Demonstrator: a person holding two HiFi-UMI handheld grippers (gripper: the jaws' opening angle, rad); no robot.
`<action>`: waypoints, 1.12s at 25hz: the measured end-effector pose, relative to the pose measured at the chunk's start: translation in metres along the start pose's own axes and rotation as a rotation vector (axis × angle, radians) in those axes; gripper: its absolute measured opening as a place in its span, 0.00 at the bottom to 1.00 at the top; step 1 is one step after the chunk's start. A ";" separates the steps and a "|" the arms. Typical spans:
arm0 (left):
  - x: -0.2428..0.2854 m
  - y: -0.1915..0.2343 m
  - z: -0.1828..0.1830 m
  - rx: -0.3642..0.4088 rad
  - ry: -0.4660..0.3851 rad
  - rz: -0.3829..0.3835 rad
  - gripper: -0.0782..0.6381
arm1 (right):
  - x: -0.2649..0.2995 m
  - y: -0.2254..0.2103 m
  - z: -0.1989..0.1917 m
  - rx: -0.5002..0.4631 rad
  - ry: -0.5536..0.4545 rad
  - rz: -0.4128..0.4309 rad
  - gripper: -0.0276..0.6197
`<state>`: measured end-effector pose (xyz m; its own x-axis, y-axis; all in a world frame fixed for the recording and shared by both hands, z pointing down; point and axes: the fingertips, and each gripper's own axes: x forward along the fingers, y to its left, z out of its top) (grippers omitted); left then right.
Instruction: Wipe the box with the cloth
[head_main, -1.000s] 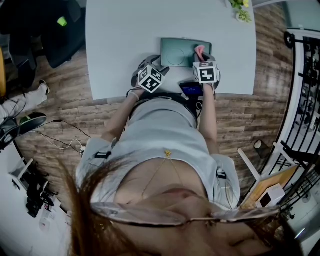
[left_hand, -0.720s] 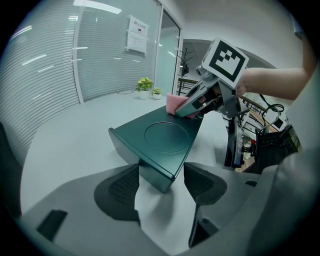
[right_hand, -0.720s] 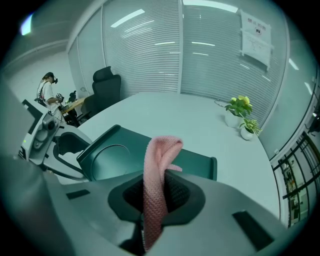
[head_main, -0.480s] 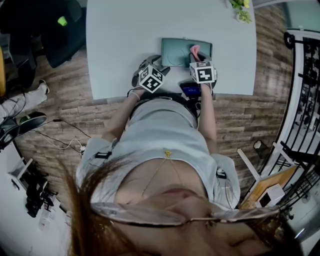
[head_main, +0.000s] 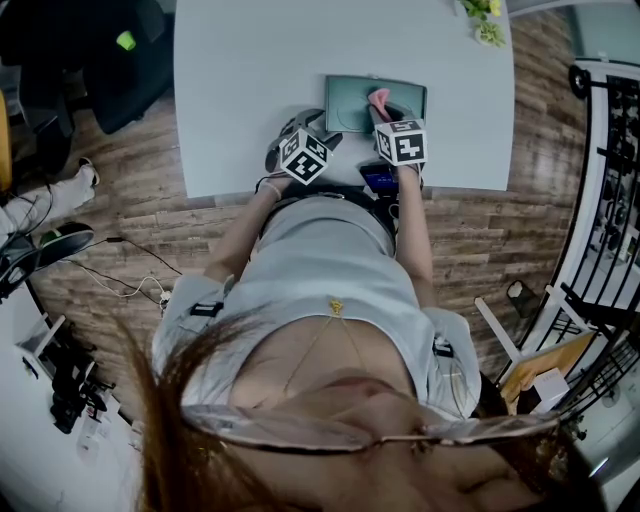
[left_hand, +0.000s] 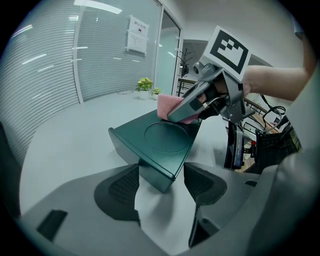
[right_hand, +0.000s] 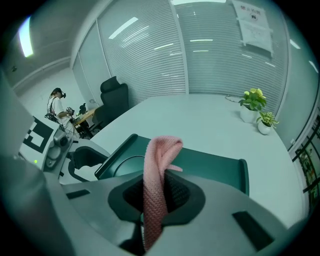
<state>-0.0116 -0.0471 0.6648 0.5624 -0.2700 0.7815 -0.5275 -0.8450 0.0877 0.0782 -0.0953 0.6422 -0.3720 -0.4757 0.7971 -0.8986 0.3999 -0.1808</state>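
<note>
A dark green box (head_main: 347, 105) with a round recess in its lid lies near the table's front edge. My left gripper (head_main: 318, 124) has its jaws closed on the box's near left corner (left_hand: 159, 176), one pad on each side. The right gripper (head_main: 384, 110) is shut on a pink cloth (head_main: 378, 98), which hangs folded between its pads (right_hand: 176, 192) and rests on the lid (right_hand: 215, 161). In the left gripper view, the cloth (left_hand: 167, 104) sits under the right gripper (left_hand: 192, 107) at the lid's far side.
Small potted plants (head_main: 484, 22) stand at the table's far right corner. A dark device with a blue screen (head_main: 381, 180) sits at the table's front edge by my body. An office chair (head_main: 120, 60) is off the table's left; a black railing (head_main: 600, 150) runs along the right.
The right gripper has slid left across the lid with the pink cloth. The left gripper and the box have stayed put.
</note>
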 end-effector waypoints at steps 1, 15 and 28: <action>0.000 0.000 0.000 0.000 -0.001 -0.001 0.52 | 0.001 0.002 0.001 0.000 -0.002 0.005 0.11; 0.000 0.000 0.000 -0.002 -0.001 -0.008 0.52 | 0.017 0.035 0.008 -0.047 0.022 0.071 0.11; 0.000 -0.001 -0.002 -0.004 0.001 -0.007 0.52 | 0.030 0.080 0.012 -0.109 0.054 0.178 0.11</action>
<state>-0.0119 -0.0457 0.6661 0.5655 -0.2636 0.7815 -0.5261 -0.8451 0.0956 -0.0080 -0.0868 0.6443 -0.5065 -0.3485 0.7887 -0.7885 0.5572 -0.2602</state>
